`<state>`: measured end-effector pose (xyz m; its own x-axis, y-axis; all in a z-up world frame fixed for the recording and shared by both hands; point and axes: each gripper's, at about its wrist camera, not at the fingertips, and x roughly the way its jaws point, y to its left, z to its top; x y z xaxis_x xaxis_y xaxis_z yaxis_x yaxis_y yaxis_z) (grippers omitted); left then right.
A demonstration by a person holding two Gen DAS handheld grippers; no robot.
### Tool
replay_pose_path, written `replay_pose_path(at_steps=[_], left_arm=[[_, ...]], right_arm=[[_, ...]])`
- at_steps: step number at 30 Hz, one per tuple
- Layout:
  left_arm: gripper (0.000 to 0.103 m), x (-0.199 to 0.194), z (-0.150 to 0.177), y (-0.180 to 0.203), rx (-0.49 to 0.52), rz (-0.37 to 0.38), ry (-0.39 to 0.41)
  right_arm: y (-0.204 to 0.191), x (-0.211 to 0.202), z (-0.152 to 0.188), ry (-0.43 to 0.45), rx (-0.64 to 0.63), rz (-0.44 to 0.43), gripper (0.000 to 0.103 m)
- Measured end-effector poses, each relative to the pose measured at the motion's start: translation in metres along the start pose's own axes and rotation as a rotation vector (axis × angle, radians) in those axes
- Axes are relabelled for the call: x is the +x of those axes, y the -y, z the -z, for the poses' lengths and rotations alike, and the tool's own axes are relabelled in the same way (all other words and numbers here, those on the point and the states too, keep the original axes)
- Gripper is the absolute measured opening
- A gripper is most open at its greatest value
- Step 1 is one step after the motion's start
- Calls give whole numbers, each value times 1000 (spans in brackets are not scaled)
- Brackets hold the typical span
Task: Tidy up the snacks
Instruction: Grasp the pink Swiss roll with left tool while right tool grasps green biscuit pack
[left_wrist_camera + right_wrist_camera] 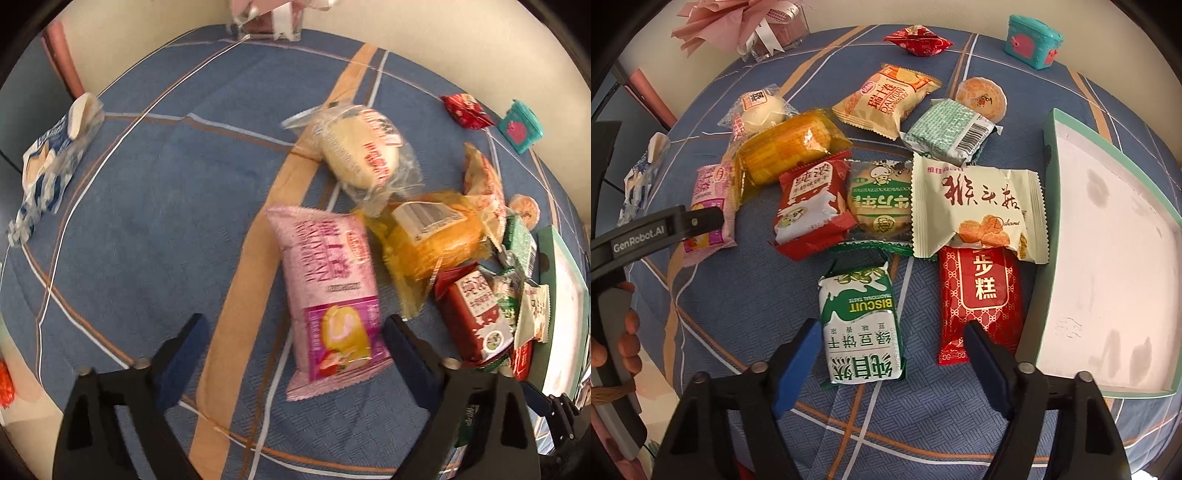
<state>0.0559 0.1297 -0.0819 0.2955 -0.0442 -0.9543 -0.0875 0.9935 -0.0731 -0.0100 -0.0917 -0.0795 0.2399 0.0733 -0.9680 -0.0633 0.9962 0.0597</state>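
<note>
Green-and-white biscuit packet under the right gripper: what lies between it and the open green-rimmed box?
A red patterned cake packet, right wrist view.

1. The left wrist view looks steeply down along the left gripper (295, 354) onto the desk (155, 206), close above a pink snack packet (328, 291).
2. The right wrist view looks steeply down along the right gripper (890, 365), close above a green biscuit packet (862, 328) beside a white tray (1108, 258).
3. Both views share the snack pile: the pink snack packet (709, 206), the yellow cake (432, 240) (790, 147) and the teal box (521, 127) (1034, 40).
4. The right view also catches the left gripper (665, 225) at its left edge.
</note>
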Motion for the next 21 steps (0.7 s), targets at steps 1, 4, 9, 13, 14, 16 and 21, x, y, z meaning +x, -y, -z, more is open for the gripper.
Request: replay_pose_path(at_steps=[1, 4, 9, 13, 14, 16, 21], left_arm=[[85, 0, -1, 3, 9, 3, 1], [77, 2, -3, 11, 31, 15, 5], [67, 5, -5, 27, 39, 4, -11], [49, 15, -3, 30, 24, -4, -12], [46, 15, 0, 29, 22, -4, -7], [43, 10, 5, 28, 16, -3, 4], [41, -16, 21, 31, 13, -4, 23]], right_arm=[[-3, -3, 1, -1, -2, -4, 73], [-7, -2, 1, -5, -11, -18, 61], [-11, 2, 3, -16, -22, -33, 45], [-14, 3, 7, -12, -22, -36, 44], [-15, 1, 7, -12, -20, -35, 44], [-16, 1, 7, -8, -17, -34, 43], [-9, -7, 6, 5, -1, -67, 43]])
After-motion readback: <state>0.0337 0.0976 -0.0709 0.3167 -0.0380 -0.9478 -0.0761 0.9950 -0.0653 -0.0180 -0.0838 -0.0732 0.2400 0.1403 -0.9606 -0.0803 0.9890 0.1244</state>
